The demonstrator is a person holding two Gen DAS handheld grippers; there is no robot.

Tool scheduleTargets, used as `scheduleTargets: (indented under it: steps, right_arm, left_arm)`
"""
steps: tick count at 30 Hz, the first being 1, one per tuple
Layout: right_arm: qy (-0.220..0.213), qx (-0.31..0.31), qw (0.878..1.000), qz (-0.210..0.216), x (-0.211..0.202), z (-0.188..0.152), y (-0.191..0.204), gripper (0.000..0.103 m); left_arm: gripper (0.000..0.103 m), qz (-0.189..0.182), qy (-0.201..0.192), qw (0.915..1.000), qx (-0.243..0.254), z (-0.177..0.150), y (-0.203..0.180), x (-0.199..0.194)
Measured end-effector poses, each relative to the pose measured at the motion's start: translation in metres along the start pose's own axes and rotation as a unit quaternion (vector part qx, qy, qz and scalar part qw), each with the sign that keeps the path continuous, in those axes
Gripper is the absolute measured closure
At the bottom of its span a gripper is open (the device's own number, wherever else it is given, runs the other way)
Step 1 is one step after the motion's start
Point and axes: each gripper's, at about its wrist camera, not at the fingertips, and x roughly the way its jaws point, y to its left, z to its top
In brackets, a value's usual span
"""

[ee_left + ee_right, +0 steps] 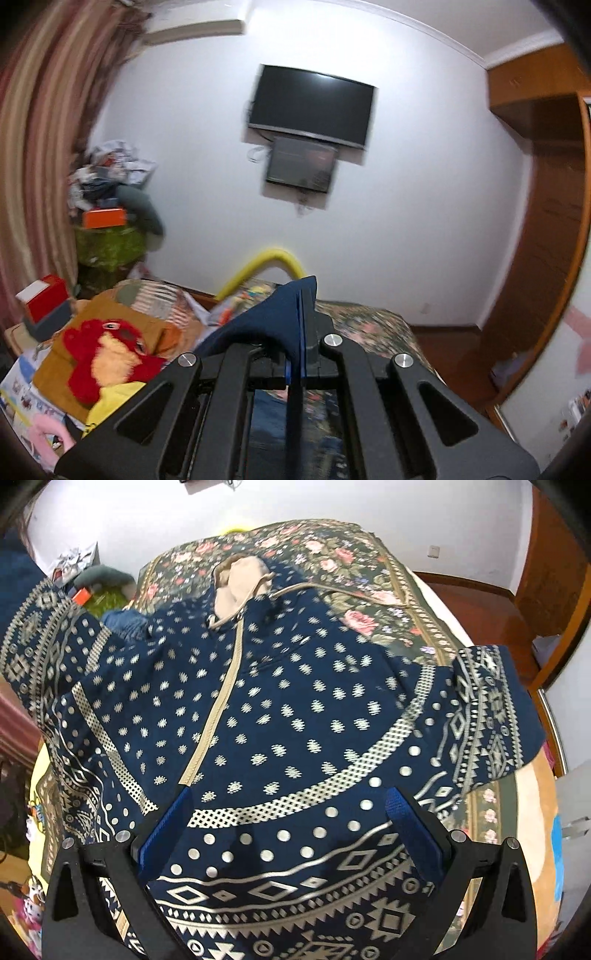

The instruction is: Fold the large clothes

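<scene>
my left tongs [301, 317] are squeezed tight on a bit of the big blue top [280, 716], held up high in front of the white wall [406, 221] and the black tv [312, 105]. my right tongs [291, 812] are wide apart, holding nothing, just over the top's hem. the top lies spread on the flowery bed [332, 557], one side pulled up
</scene>
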Motion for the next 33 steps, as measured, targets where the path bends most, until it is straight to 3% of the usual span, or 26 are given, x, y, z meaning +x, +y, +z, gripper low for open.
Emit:
scheduleTargets:
  steps: [5,10,17,24,31,33]
  right_arm:
    - [-0.014,0.007,1.0,0.006,-0.016,-0.002,-0.01,0.0]
    - [-0.025,0.006,1.0,0.003,-0.027,-0.003,-0.017,0.0]
    - [-0.029,0.015,0.999,0.0,-0.034,-0.007,-0.027,0.0]
    - [-0.021,0.01,1.0,-0.008,-0.029,-0.012,-0.03,0.0]
    - [-0.013,0.007,1.0,-0.012,-0.023,-0.015,-0.029,0.0]
    - [-0.012,0.003,1.0,-0.017,-0.023,-0.016,-0.027,0.0]
  left_arm:
    - [0.101,-0.042,0.059,0.9963,0.047,-0.037,-0.063,0.026]
    - [0.101,-0.088,0.155,0.9788,0.1,-0.1,-0.119,0.061]
    - [0.101,-0.107,0.275,0.9411,0.165,-0.208,-0.177,0.088]
    - [0.101,-0.121,0.358,0.8997,0.218,-0.295,-0.204,0.096]
    - [0.098,-0.133,0.409,0.8616,0.27,-0.339,-0.209,0.09]
    - [0.092,-0.141,0.42,0.8529,0.276,-0.345,-0.207,0.084]
